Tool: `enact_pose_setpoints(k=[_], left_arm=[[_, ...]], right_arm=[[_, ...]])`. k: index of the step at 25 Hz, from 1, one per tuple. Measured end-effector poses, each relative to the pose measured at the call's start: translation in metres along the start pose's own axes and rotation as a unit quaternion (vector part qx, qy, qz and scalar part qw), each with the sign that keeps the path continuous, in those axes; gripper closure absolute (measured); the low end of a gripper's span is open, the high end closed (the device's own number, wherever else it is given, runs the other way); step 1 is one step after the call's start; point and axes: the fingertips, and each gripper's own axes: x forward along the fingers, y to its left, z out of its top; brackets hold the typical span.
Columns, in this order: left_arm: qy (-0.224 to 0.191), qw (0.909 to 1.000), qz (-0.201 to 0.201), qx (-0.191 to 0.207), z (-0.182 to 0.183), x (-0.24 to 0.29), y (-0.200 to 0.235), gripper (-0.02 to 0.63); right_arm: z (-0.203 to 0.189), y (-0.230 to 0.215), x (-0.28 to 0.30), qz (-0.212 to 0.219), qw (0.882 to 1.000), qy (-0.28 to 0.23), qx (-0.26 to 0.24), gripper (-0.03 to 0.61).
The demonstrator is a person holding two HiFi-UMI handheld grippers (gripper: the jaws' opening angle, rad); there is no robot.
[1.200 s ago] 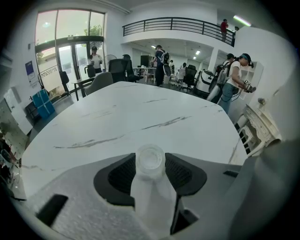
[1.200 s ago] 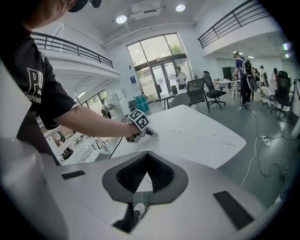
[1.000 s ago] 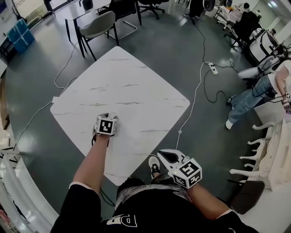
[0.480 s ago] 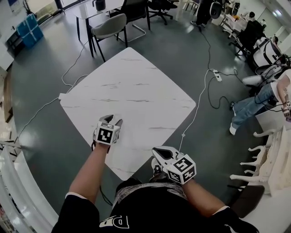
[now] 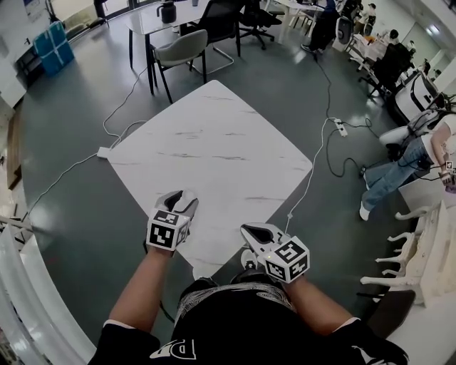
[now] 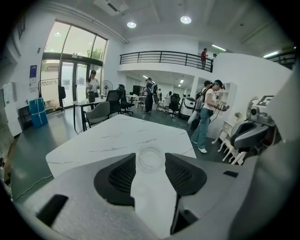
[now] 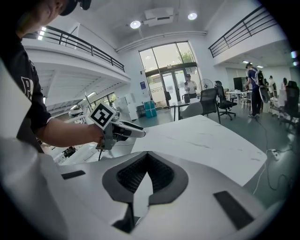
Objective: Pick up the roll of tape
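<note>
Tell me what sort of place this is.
Probably an open-plan office or lab hall: desks and office chairs stand beyond the white table, a power strip lies on the grey floor, and a railed balcony overlooks glass entrance doors.

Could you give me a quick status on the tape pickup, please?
Left claw shut on clear roll of tape, over marble table. Right claw shut, empty. Nothing in the way.

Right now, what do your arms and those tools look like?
The left tongs and right tongs are white, with dark ribbed pads and a black-and-white marker cube each. The sleeves are short and black.
</note>
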Motion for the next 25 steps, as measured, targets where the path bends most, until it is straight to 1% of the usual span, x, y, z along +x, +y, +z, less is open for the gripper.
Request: enact_pose_setpoints(k=[3,7,12,15,18,21,25], left_arm=[[-0.017,0.9998,-0.010,0.007,0.002,-0.021,-0.005,0.407],[-0.025,0.9992,-0.023,0.020,0.000,-0.047,-0.010,0.407],[-0.036,0.9981,-0.049,0.012,-0.005,-0.079,-0.024,0.408],[-0.044,0.9973,-0.057,0.016,-0.008,-0.096,-0.039,0.408],[-0.059,0.9966,-0.053,0.021,-0.004,-0.112,-0.048,0.408],[-0.072,0.9965,-0.039,0.018,0.000,-0.127,-0.057,0.408],[-0.080,0.9965,-0.021,0.014,-0.001,-0.148,-0.083,0.408]], right_arm=[[0.003,0.014,0.002,-0.005,1.000,-0.011,0.004,0.574],[0.010,0.030,0.001,-0.014,0.999,-0.030,0.009,0.574],[0.014,0.040,-0.003,-0.024,0.999,-0.047,0.010,0.574],[0.013,0.043,-0.007,-0.022,0.998,-0.051,0.003,0.574],[0.019,0.043,-0.009,-0.017,0.998,-0.060,-0.007,0.574],[0.027,0.044,-0.012,-0.004,0.998,-0.066,-0.015,0.574],[0.030,0.050,-0.025,0.021,0.997,-0.064,-0.027,0.574]])
